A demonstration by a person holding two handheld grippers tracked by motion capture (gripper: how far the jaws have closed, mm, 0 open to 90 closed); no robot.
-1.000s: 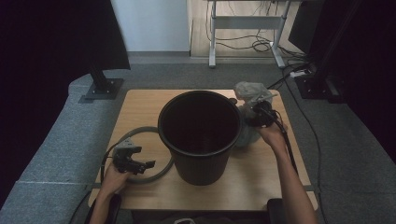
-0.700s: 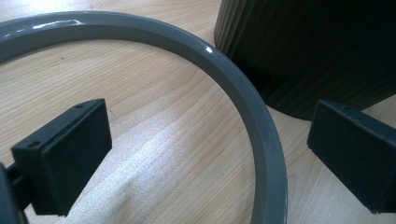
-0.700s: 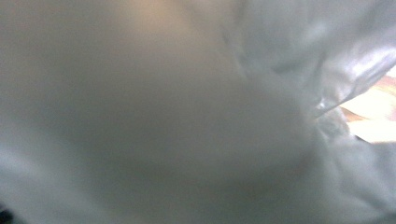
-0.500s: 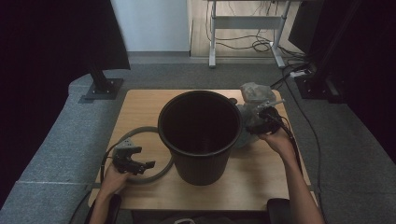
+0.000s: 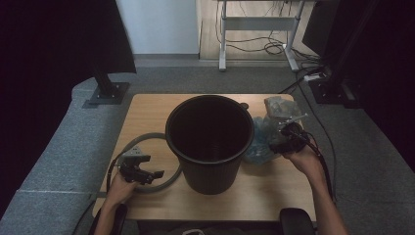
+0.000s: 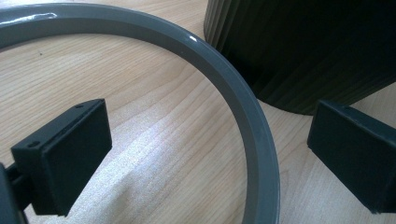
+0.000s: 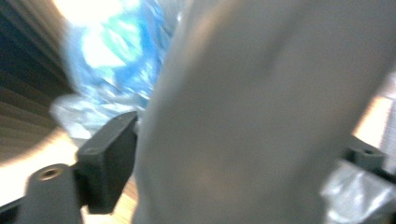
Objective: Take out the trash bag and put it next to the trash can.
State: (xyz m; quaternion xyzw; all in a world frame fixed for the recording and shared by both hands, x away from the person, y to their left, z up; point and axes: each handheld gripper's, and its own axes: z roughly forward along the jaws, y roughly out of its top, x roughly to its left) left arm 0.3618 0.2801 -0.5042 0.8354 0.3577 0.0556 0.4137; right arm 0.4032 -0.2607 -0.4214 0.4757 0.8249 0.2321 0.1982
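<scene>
Plastic bags [image 5: 264,142] beside the black bin [image 5: 210,142]: right gripper [image 5: 286,139] apparently clamps grey wrapping, jaws just reopening; left gripper [image 5: 142,172], jaws open, straddles the grey ring [image 6: 243,102], ready.

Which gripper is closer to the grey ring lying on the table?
Left. The left gripper hangs right over the grey ring, its jaws straddling the rim without touching. The right gripper is across the black bin, at the plastic bags.
</scene>
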